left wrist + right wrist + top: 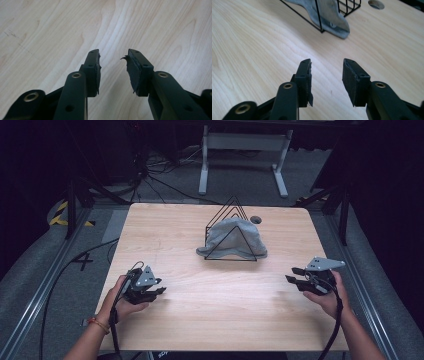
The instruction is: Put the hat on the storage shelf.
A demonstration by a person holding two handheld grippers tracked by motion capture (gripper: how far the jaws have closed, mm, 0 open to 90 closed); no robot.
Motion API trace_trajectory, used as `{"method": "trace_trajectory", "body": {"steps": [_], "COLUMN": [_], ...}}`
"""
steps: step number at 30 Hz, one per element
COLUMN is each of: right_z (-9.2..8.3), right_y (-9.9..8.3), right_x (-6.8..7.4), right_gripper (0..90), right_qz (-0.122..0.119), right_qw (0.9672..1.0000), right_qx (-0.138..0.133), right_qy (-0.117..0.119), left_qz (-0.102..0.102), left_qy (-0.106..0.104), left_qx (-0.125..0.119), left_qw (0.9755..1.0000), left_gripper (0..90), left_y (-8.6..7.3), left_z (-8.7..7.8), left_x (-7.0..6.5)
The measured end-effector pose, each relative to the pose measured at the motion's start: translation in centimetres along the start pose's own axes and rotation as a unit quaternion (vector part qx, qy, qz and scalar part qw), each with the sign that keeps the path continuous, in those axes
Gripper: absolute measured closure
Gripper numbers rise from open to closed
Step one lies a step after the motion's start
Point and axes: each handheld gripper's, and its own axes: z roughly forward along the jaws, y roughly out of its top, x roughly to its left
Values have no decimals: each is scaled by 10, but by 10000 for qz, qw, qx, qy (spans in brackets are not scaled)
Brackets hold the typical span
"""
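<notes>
Both tools empty: left tool (112, 72) jaws apart over table (210, 305); right tool (325, 80) same.

One grey hat (235, 236), one black wire rack (231, 231), one wooden table (190, 305), two tools: left tool (159, 286), right tool (292, 274)

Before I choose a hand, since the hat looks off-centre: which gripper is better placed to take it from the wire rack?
Probably the right gripper: open, its jaws face the grey hat in the wire rack.
</notes>
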Motion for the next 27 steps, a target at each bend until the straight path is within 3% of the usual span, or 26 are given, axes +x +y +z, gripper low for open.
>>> {"method": "trace_trajectory", "body": {"steps": [7,11,13,15,20,24,27], "right_z": [-3,-5,-5,-4,-5,-6,-6], "right_y": [-26,-42,-53,-63,-82,-90,-91], "right_x": [4,5,4,4,1,2,2], "right_gripper": [481,424,400,339,293,261,242], "right_qz": [24,113,227,328,653,755,779], "right_qw": [9998,9997,9996,9992,9976,9971,9969], "right_qx": [162,194,171,215,199,66,91], "right_qy": [-89,-103,0,-28,125,28,-33], "left_qz": [-103,-268,-311,-437,-703,-927,-924], "left_qy": [37,-49,-94,-142,-211,-246,-220], "left_qx": [7,-16,11,-86,-273,-333,-342], "left_qw": [9999,9996,9995,9989,9969,9948,9949], "left_gripper": [476,377,346,307,241,187,186], "left_y": [-18,-29,-35,-41,-52,-56,-56], "left_z": [0,2,2,2,1,3,3], "left_x": [-5,-8,-9,-11,-10,-8,-8]}}
